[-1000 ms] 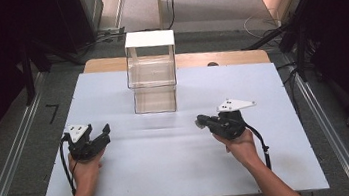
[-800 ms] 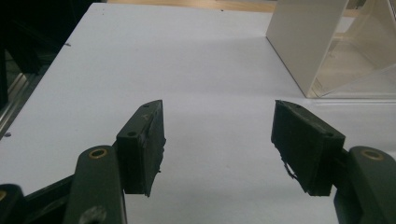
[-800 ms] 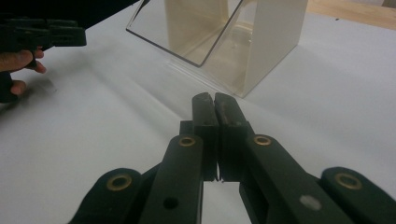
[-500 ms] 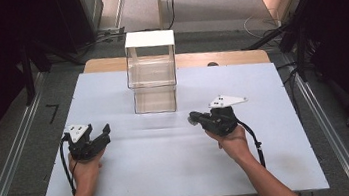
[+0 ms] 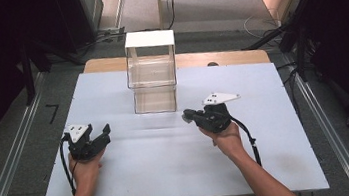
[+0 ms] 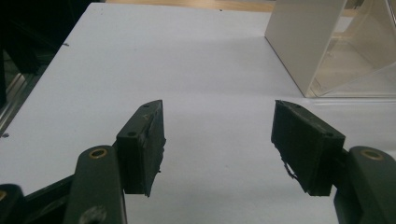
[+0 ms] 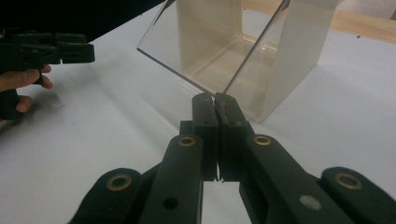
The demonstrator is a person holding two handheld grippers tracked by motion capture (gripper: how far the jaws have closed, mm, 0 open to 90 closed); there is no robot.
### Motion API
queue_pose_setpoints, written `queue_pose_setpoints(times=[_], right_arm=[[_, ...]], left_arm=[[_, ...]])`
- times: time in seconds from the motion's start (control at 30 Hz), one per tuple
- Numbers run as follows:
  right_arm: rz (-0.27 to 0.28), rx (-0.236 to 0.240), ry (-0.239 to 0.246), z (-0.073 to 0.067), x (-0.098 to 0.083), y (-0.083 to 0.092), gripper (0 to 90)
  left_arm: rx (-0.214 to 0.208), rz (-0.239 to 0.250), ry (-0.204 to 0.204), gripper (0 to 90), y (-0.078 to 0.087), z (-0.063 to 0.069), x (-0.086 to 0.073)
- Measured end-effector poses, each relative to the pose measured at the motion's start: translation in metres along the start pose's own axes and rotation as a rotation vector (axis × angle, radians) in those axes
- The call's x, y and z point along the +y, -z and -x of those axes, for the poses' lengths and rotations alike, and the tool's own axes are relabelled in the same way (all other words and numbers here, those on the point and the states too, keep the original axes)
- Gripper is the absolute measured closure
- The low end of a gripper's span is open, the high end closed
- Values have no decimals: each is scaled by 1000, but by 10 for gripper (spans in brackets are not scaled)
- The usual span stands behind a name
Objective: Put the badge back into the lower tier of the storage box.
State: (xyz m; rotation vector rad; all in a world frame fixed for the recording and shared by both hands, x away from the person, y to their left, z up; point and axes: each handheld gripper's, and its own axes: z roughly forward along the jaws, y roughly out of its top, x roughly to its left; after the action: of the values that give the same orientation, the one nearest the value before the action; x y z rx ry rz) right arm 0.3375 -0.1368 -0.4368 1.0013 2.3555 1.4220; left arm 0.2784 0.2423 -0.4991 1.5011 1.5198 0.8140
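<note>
A box [image 5: 153,78] with clear walls and a white top stands at the middle back of the white table [image 5: 281,165]. My left gripper [image 5: 102,133] rests at the table's left, held low, open with nothing between its jaws [image 6: 217,112]; the box's white side [image 6: 303,42] lies ahead to its right. My right gripper [image 5: 186,115] points left toward the box's front right corner. It is shut [image 7: 215,99] and empty, its tips just short of the clear wall [image 7: 205,60].
A wooden strip [image 5: 228,56] runs behind the white table. Metal rails [image 5: 13,158] and cables [image 5: 264,21] lie on the floor around it. The other hand with its gripper [image 7: 42,51] shows at the far left of the right gripper view.
My right gripper has moved left and nearer the box's front corner. The left gripper has stayed in place.
</note>
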Motion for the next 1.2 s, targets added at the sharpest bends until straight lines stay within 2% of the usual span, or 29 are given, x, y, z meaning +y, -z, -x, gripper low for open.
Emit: queue_pose_setpoints(times=[1.2], right_arm=[[30, 6, 8, -8, 22, -22, 858]], left_arm=[[-2, -3, 2, 347, 0, -1, 0]])
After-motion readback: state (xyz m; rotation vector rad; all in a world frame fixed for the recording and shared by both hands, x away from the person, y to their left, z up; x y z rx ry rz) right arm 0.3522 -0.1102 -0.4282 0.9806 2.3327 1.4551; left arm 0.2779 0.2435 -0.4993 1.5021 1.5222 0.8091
